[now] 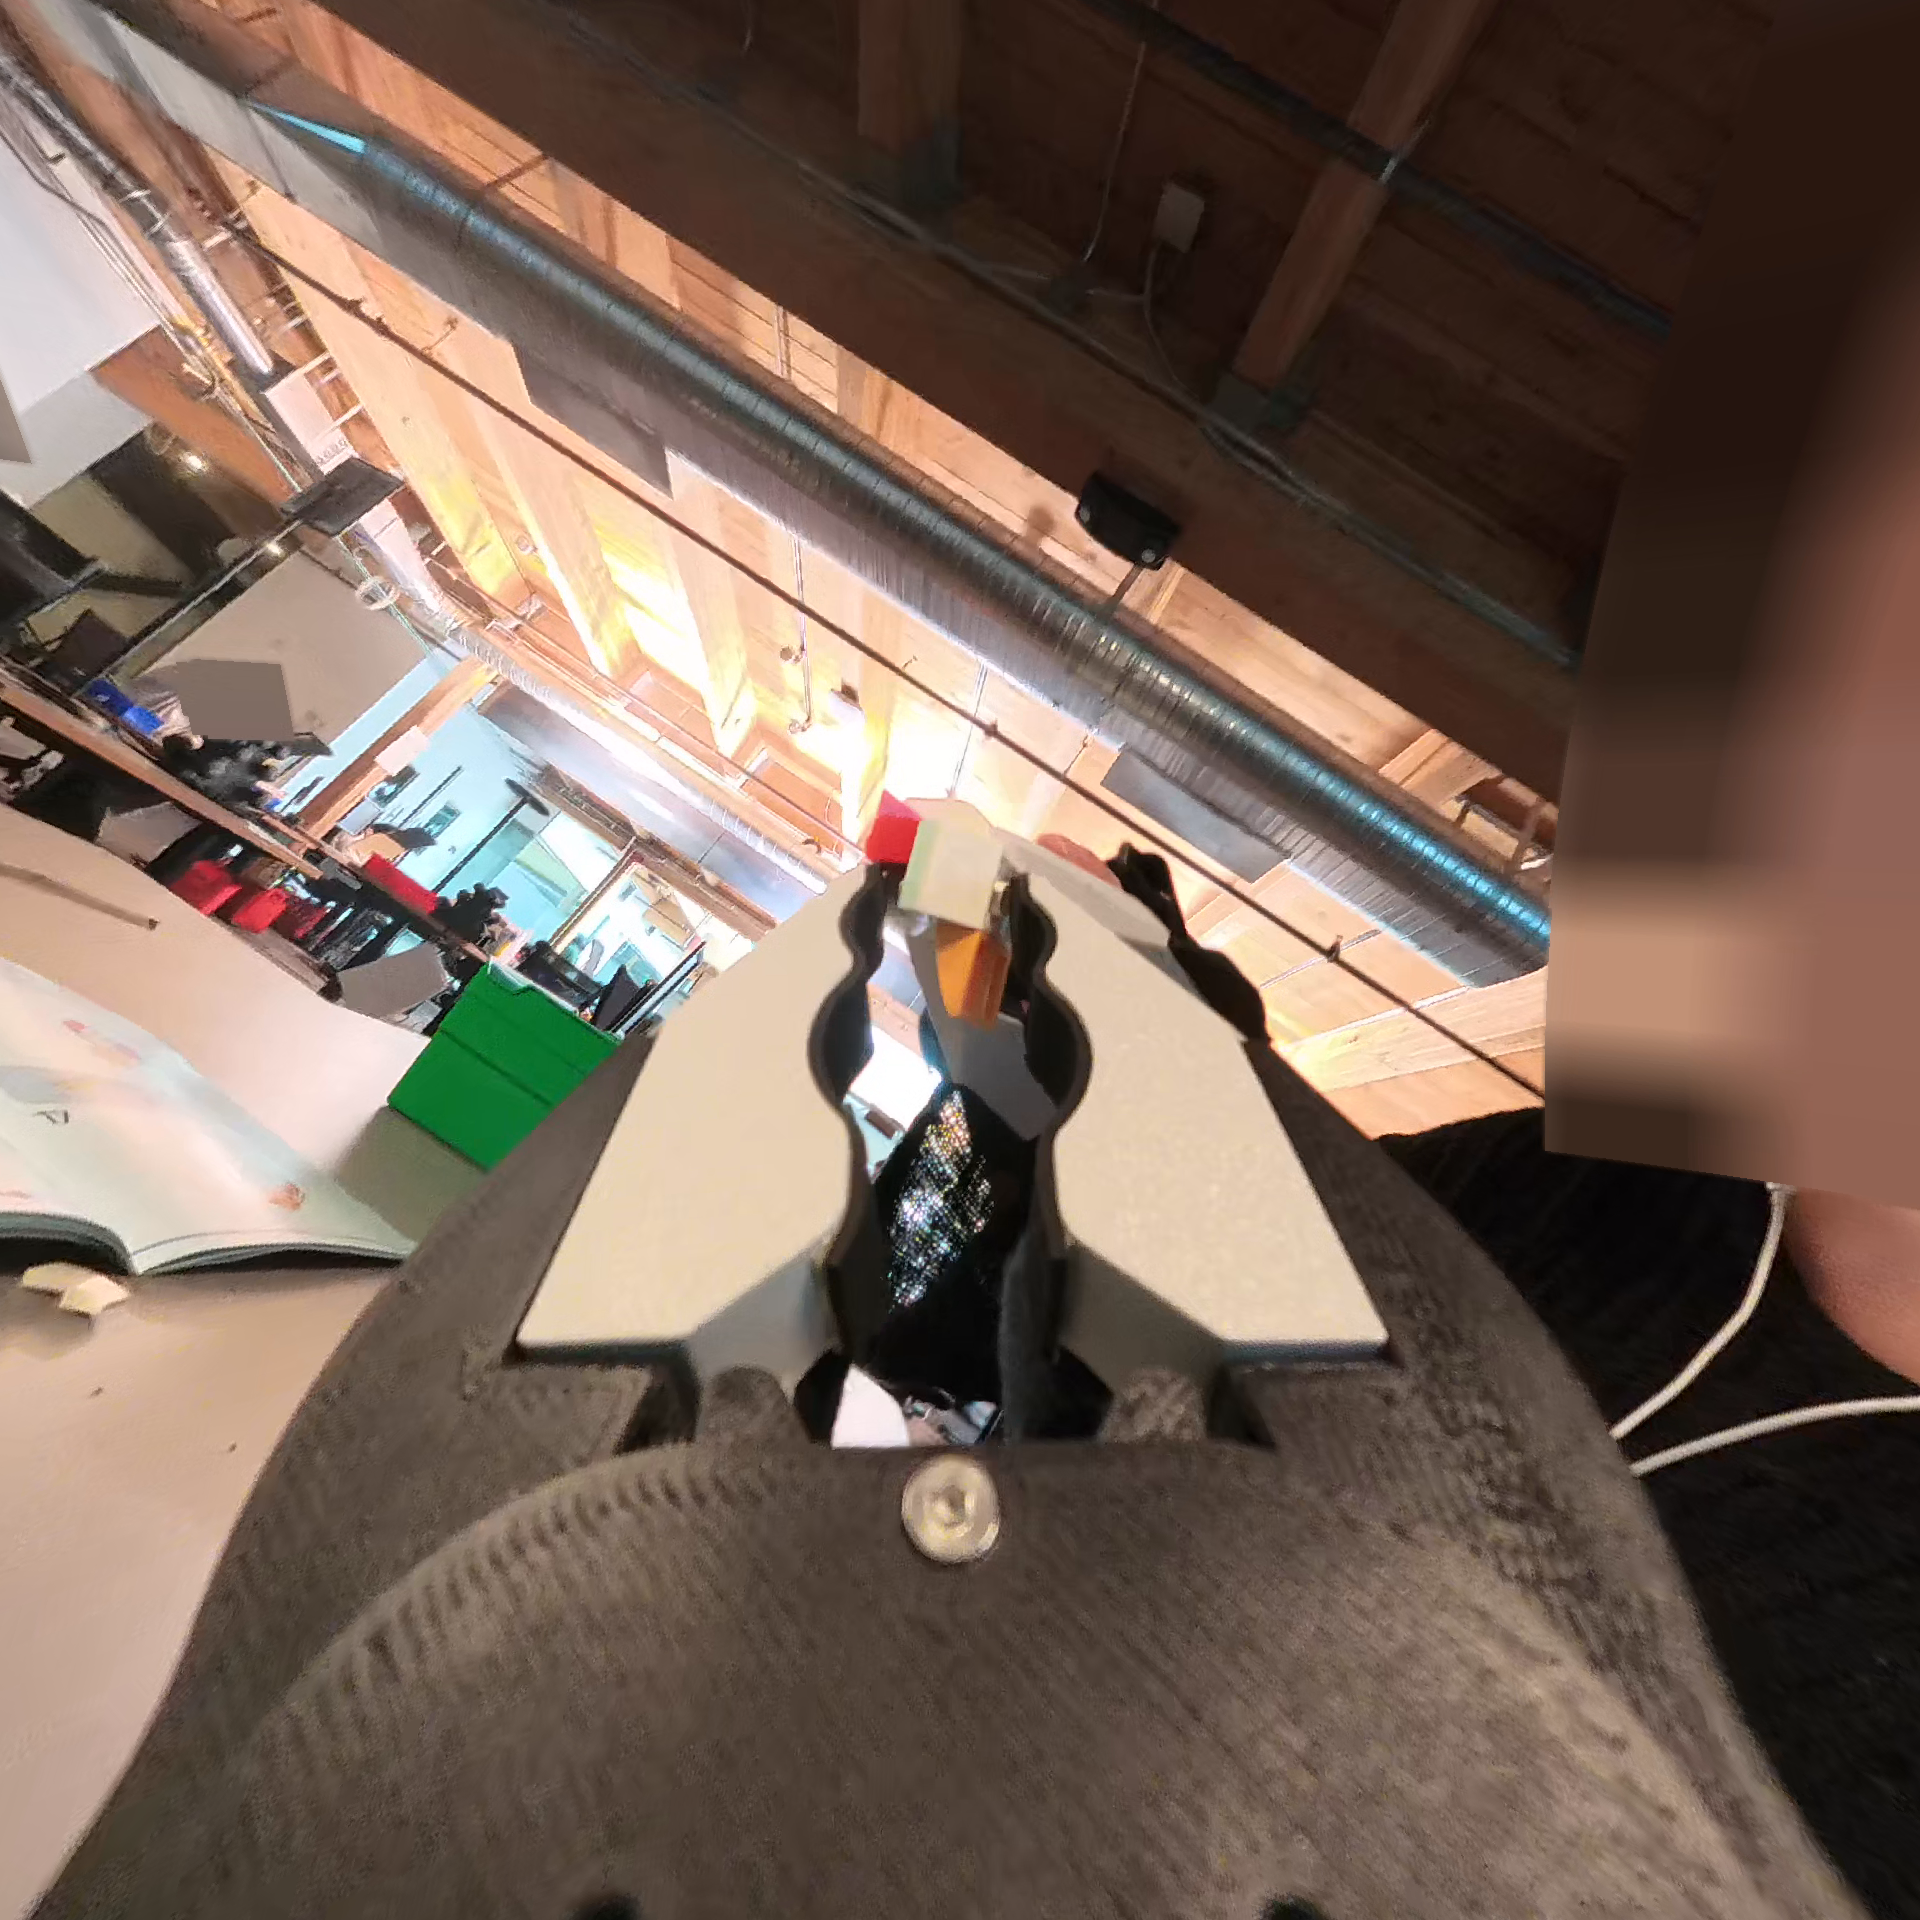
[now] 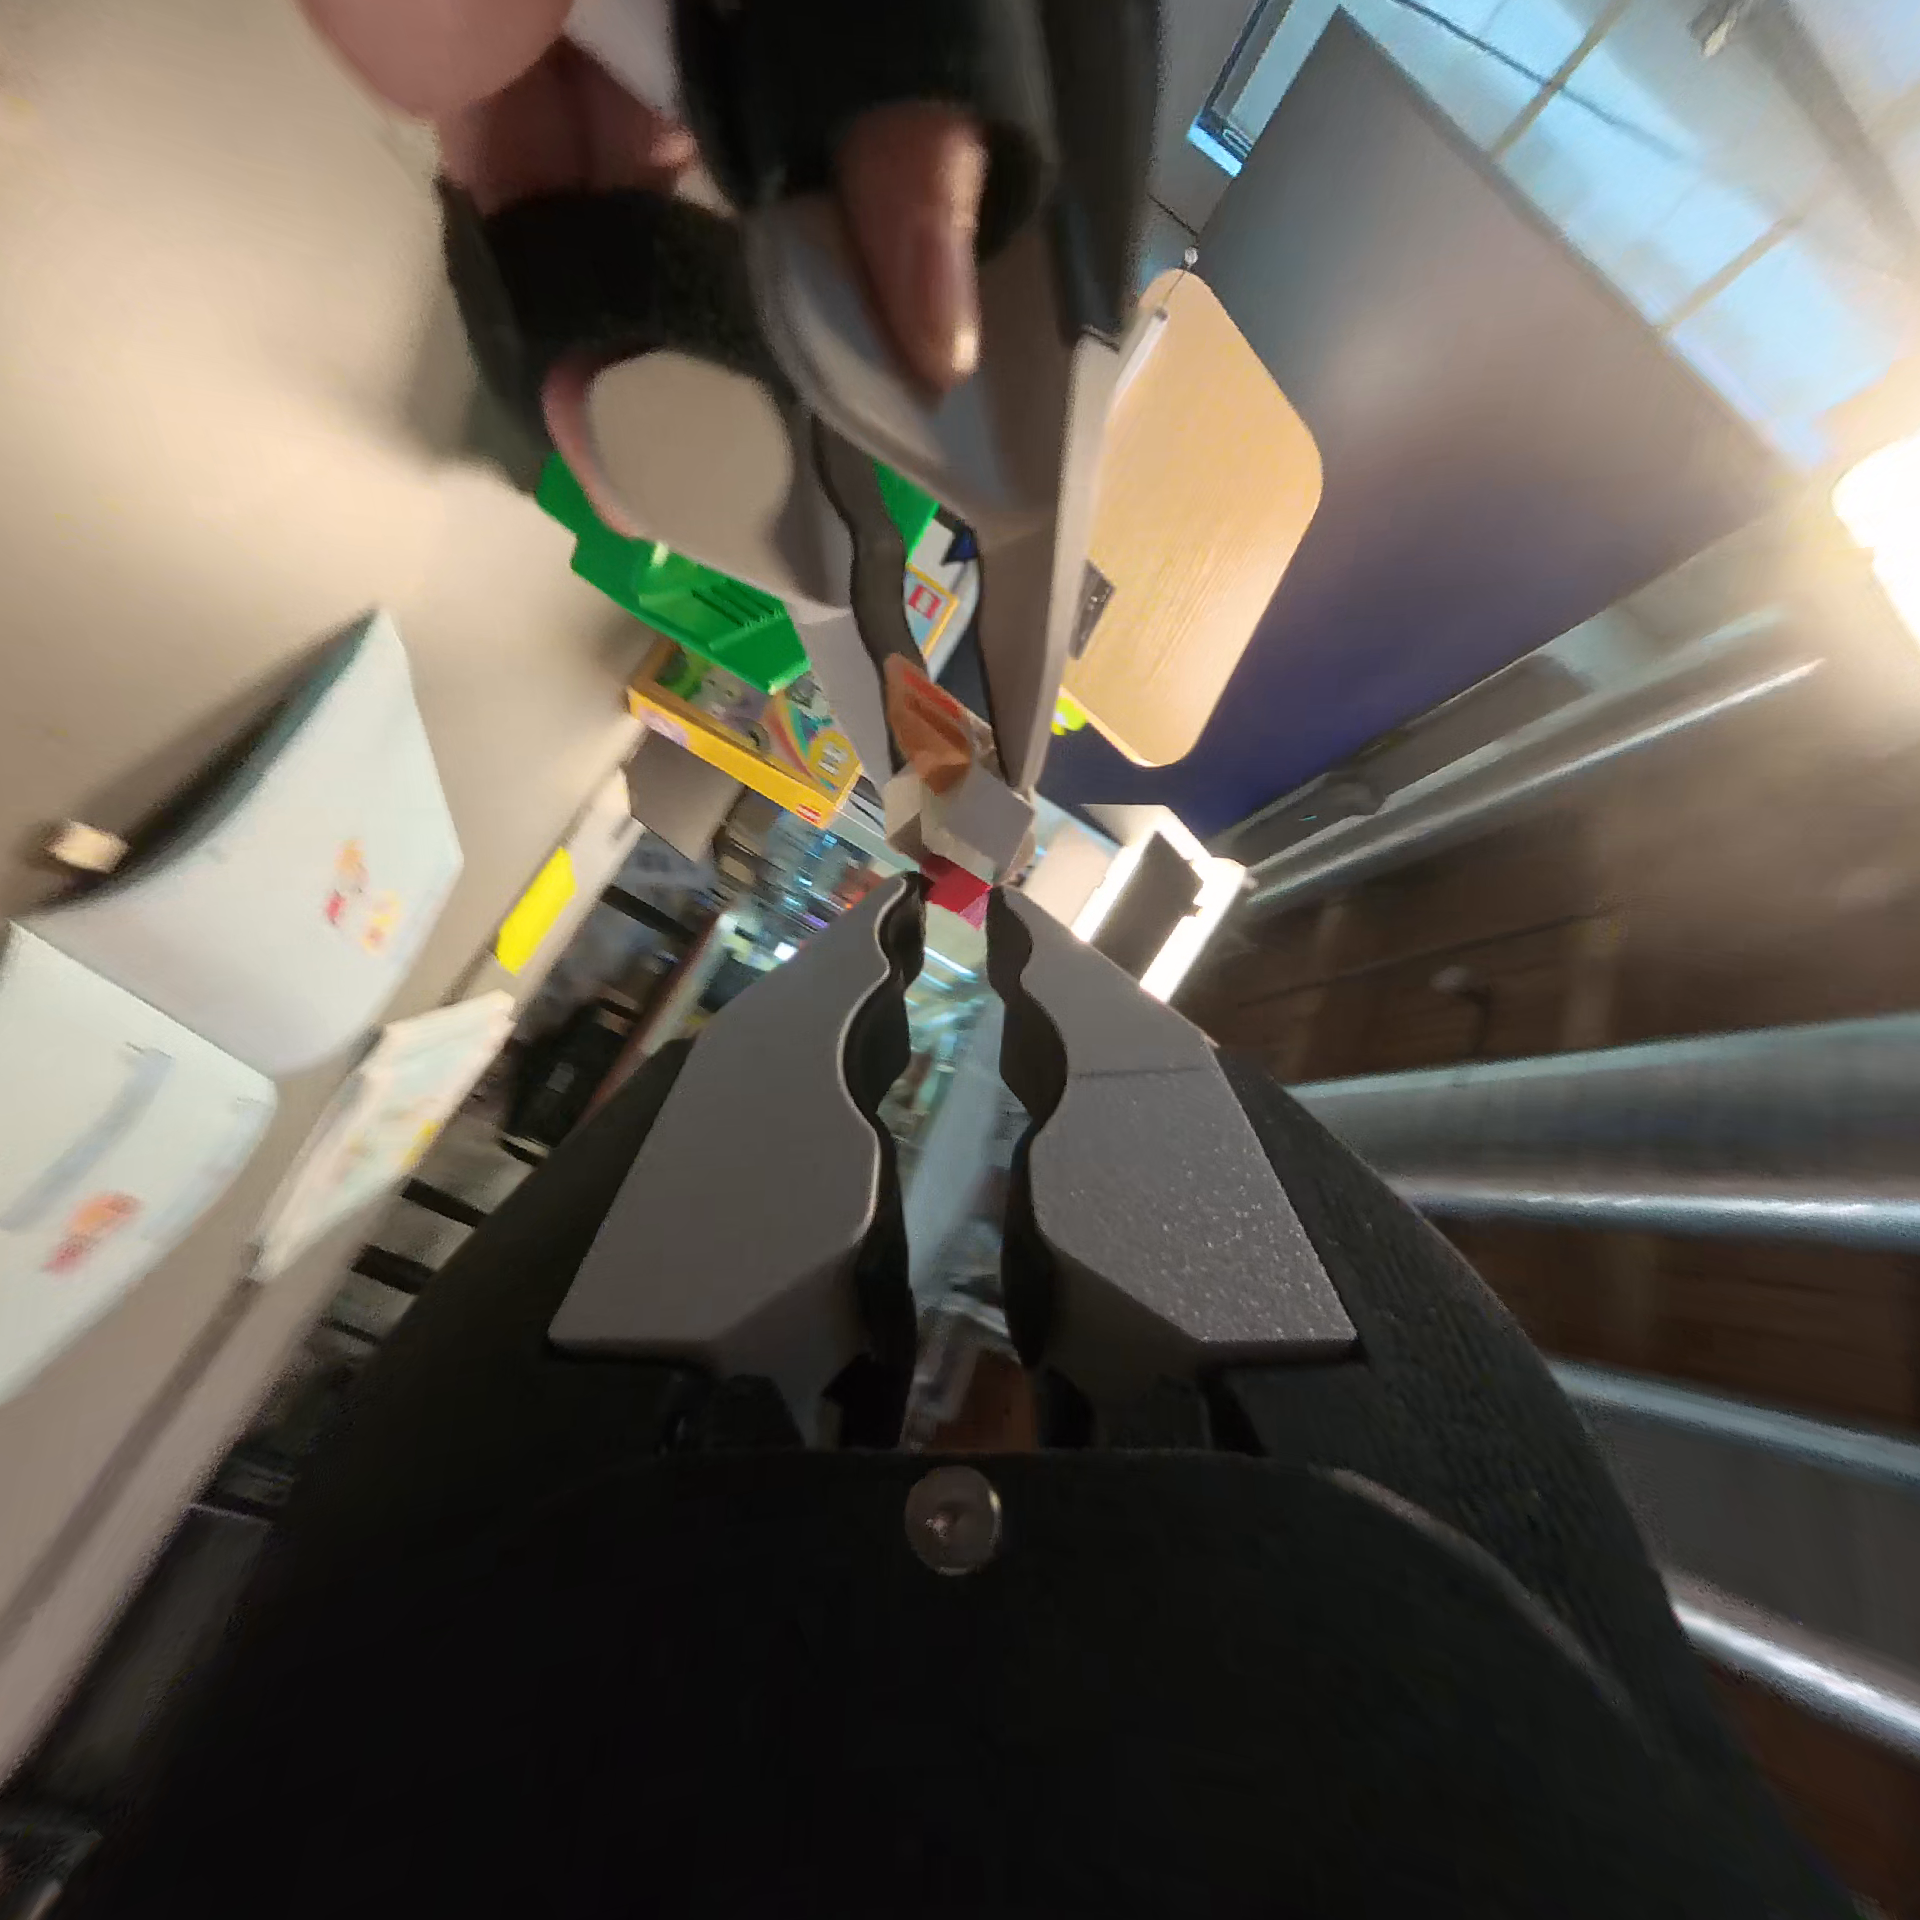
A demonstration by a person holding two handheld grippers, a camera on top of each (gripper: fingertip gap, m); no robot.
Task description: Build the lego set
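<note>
Workshop surroundings around a pale bench

A pale, smooth bench (image 1: 187,1455) carried a bright green plastic box (image 1: 499,1070) near its far edge. High overhead, a long ribbed silver ventilation duct (image 1: 935,540) ran along a wooden-beamed ceiling (image 1: 1351,208). A white cable (image 1: 1714,1351) trailed over a black garment (image 1: 1558,1299). In the right wrist view, a rounded pale wooden panel (image 2: 1195,520) stood against a dark blue-grey wall (image 2: 1455,364), and a white storage bin with a grey handle (image 2: 94,1122) was blurred.

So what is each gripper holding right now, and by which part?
Left gripper pinches the small lego assembly at its orange end; right gripper grips the same assembly by its red brick.
</note>
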